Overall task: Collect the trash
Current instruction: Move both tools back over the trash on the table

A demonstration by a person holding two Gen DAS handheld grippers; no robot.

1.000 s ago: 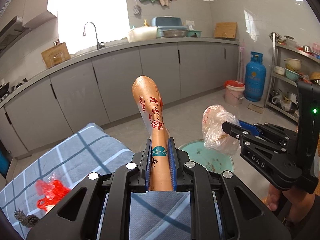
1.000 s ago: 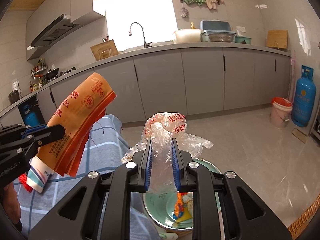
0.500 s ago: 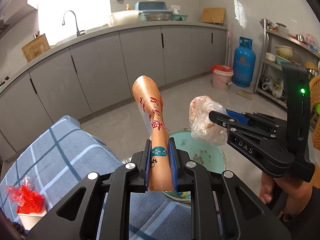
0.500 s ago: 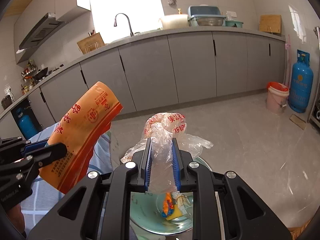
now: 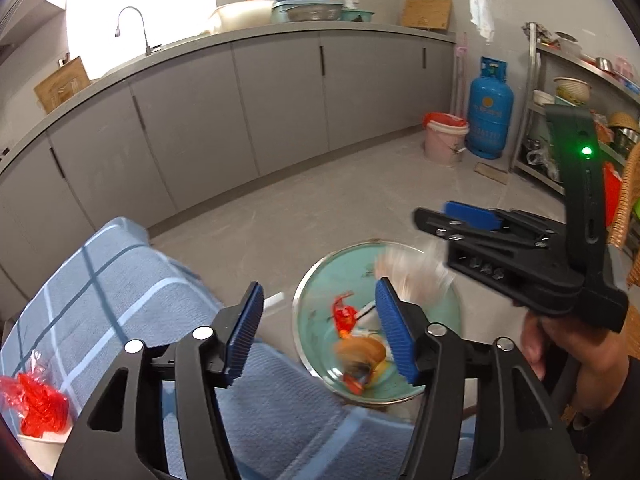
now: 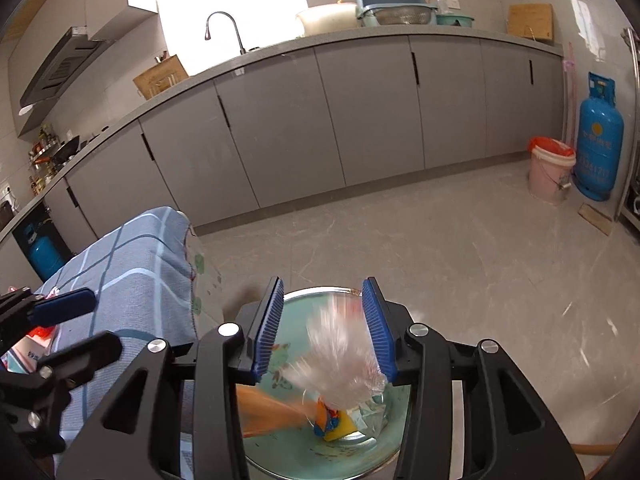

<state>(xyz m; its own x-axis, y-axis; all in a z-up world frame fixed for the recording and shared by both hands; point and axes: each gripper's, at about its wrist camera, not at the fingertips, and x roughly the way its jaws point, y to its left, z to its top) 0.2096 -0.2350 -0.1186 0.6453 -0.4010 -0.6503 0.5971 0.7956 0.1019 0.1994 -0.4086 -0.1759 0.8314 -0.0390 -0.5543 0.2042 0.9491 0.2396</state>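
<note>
The bench (image 5: 120, 280), draped in a blue checked cloth, fills the lower left, and just off its near corner stands the green basin (image 5: 312, 280) that serves as the trash bin. A second ago each hand-held gripper was clamped on a piece of trash above that basin; now both are letting go. The left hand-held gripper (image 5: 320, 332) has its jaws opening with nothing between the pads, and the orange wrapper (image 6: 272, 410) it carried is a blur dropping into the basin. The right hand-held gripper (image 6: 324, 324) is also opening; the clear plastic bag (image 6: 340, 360) is a streak falling between its pads, seemingly free of both. So two pieces look delivered, joining the small scraps (image 5: 352, 320) already at the bottom. Both grippers have sunk toward the basin and tilt down over its rim, the person's right hand (image 5: 560, 344) gripping its handle beside the left one. A red wrapper (image 5: 36, 404) in a white cup waits at the bench's left edge, likely next.
</note>
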